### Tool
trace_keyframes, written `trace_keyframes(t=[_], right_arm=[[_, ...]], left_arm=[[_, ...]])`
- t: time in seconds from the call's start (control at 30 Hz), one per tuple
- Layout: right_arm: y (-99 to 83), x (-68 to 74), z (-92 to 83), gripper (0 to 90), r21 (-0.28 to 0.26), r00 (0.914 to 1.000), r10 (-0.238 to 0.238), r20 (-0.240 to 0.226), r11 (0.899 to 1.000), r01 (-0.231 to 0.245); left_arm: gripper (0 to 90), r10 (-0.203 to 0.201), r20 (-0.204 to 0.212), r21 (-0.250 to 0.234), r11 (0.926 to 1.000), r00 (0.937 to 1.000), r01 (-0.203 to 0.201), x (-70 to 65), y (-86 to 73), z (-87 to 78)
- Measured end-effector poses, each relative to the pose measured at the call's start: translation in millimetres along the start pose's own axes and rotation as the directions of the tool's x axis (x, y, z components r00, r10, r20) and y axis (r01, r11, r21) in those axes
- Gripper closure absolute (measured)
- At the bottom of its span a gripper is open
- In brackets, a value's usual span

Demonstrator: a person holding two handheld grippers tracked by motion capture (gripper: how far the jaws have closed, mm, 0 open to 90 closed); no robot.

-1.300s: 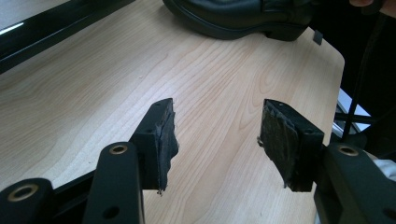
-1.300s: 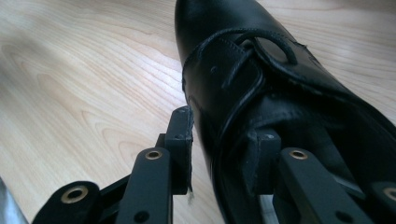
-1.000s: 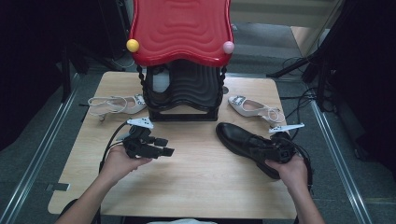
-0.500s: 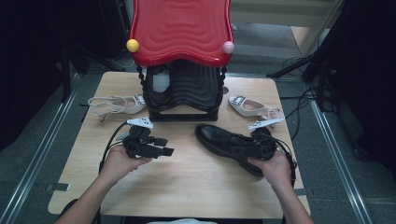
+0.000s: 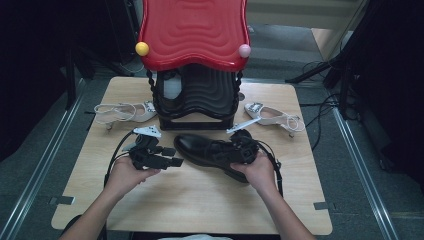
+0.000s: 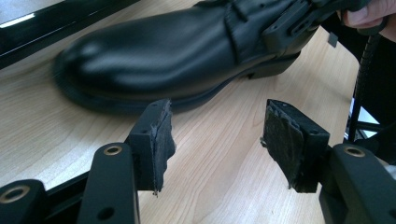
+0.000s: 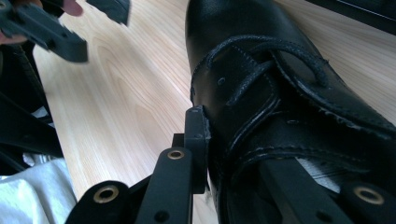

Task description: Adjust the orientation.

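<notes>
R gripper (image 5: pixel 239 148): we clamp the black shoe (image 5: pixel 210 150) at its collar, frame centre, to drag it.
L gripper (image 5: pixel 172 156): jaws just opening, empty, waiting by the toe.

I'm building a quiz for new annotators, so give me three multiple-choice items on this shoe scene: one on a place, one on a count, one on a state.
1. Where does the black lace-up shoe lie?
A. on the table in front of the rack
B. on the red top
C. on the floor

2. How many white heeled sandals lie on the table?
A. one
B. two
C. four

3. How stands the left gripper?
A. shut on the shoe
B. open with nothing between its pads
C. shut on a sandal

Key: 1 A, the shoe rests on the wood before the black rack. 2 B, one sandal each side of the rack. 3 B, bare table shows between the pads.
</notes>
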State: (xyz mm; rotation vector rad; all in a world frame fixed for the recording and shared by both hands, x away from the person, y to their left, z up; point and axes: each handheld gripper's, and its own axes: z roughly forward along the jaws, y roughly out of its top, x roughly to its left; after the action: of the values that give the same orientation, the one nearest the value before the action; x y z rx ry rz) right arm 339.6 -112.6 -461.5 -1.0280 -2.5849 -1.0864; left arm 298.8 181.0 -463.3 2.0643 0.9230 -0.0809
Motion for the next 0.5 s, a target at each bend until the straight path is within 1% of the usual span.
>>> trace_keyframes(t=[0.17, 0.27, 0.33, 0.4, 0.43, 0.5], right_arm=[[14.2, 11.4, 19.7, 81.7, 0.023, 0.9996, -0.020, -0.022, 1.000, 0.020], [20.9, 19.6, 29.8, 81.5, 0.035, 0.9987, -0.039, -0.032, 0.999, 0.040], [22.0, 21.7, 36.0, 80.7, 0.040, 0.9984, -0.043, -0.036, 0.998, 0.044], [20.5, 22.0, 42.1, 80.5, 0.049, 0.9982, -0.045, -0.039, 0.998, 0.047], [19.2, 22.3, 42.6, 80.0, 0.041, 0.9981, -0.053, -0.030, 0.998, 0.054], [16.7, 21.1, 42.9, 78.2, 0.042, 0.9983, -0.040, -0.043, 0.998, 0.041]], left_arm=[[43.2, -0.002, 0.014, -0.009, 1.0000, 0.9999, 0.003, -0.2, -1.9, -1.5], [44.0, 0.001, 0.006, -0.008, 1.0000, 1.0000, 0.000, 0.4, -3.2, -1.0], [45.6, -0.002, 0.004, -0.004, 1.0000, 1.0000, 0.002, 1.0, -4.0, -0.3], [50.5, 0.001, 0.007, -0.001, 1.0000, 1.0000, -0.001, 1.7, -4.5, 0.8], [53.4, 0.004, 0.005, 0.005, 1.0000, 1.0000, -0.004, 2.0, -4.5, 1.0], [59.1, -0.003, 0.000, 0.009, 1.0000, 1.0000, 0.003, 2.9, -4.4, 1.5]])
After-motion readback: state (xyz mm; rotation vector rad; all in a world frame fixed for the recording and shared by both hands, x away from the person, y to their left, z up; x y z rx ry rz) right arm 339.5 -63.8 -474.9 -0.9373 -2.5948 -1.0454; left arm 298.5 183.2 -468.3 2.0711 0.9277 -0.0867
